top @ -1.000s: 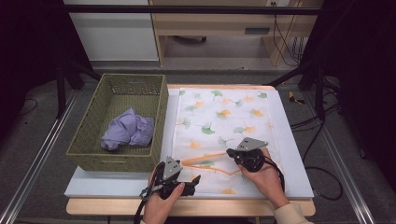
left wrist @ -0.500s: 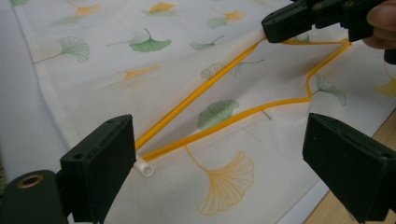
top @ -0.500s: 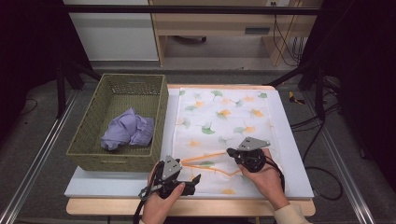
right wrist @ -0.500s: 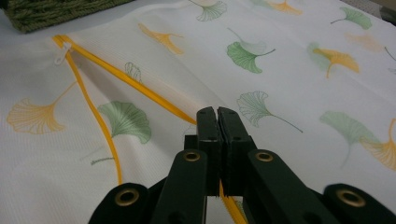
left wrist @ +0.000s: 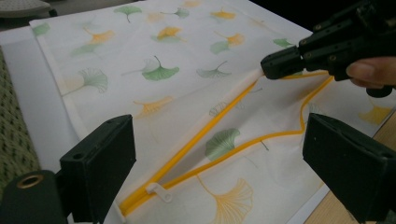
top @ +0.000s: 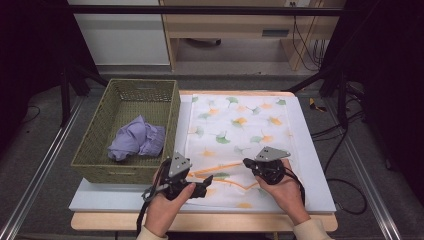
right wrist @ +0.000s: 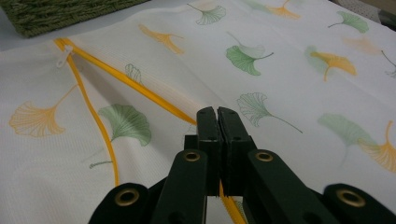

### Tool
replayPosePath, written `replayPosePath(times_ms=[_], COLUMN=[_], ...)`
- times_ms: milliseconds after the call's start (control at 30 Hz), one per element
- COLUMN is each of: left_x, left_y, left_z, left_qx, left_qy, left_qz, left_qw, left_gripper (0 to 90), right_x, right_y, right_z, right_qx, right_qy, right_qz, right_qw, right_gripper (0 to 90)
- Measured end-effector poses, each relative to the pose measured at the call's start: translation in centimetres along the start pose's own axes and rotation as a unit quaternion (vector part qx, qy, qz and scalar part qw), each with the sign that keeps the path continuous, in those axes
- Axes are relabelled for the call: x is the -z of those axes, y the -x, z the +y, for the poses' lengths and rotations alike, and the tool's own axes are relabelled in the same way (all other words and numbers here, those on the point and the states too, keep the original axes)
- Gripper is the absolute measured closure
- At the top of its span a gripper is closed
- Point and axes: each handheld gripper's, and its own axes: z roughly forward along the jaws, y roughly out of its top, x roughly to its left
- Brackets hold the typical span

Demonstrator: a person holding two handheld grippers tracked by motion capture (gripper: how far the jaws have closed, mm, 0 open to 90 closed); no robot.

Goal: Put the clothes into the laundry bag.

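Note:
A white mesh bag printed with green and orange leaves lies flat on the table. Its yellow zipper stands open, and the white pull sits at the end nearest the basket. My right gripper is shut on the upper edge of the zipper opening and lifts that lip a little; in the right gripper view its jaws are pressed together on the fabric. My left gripper hovers open just above the bag's near left corner. Its wide jaws frame the opening, with nothing gripped.
A green woven basket stands at the table's left with a crumpled lilac cloth inside. The bag rests on a white board over the wooden table edge. Dark stands and cables surround the table.
My left gripper has risen slightly off the bag, still open. The right gripper keeps its hold on the zipper edge and has not moved.

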Motion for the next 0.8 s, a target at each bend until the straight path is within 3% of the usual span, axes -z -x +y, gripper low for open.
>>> replayPosePath(times_ms=[433, 500, 633, 800], left_x=[2.8, 3.4, 4.1, 4.7], left_y=[-3.7, -4.4, -5.2, -6.5], left_z=[4.3, 4.9, 5.8, 6.4], left_qx=[-0.051, -0.045, -0.052, -0.055], left_qy=[-0.029, -0.025, -0.025, -0.040], left_qz=[0.046, 0.053, 0.054, 0.069], left_qw=[0.9972, 0.9973, 0.9969, 0.9953], left_gripper=[8.2, 8.4, 8.2, 8.3], right_x=[0.0, 0.0, 0.1, 0.2], right_y=[-0.1, 0.0, 0.1, 0.1], right_z=[-0.4, -0.4, -0.5, -0.5], right_qx=[0.009, 0.010, 0.009, 0.008], right_qy=[-0.006, -0.005, -0.006, -0.005], right_qz=[0.001, 0.002, 0.001, 0.000], right_qw=[0.9999, 0.9999, 0.9999, 1.0000], right_gripper=[88.9, 88.8, 88.8, 88.8])
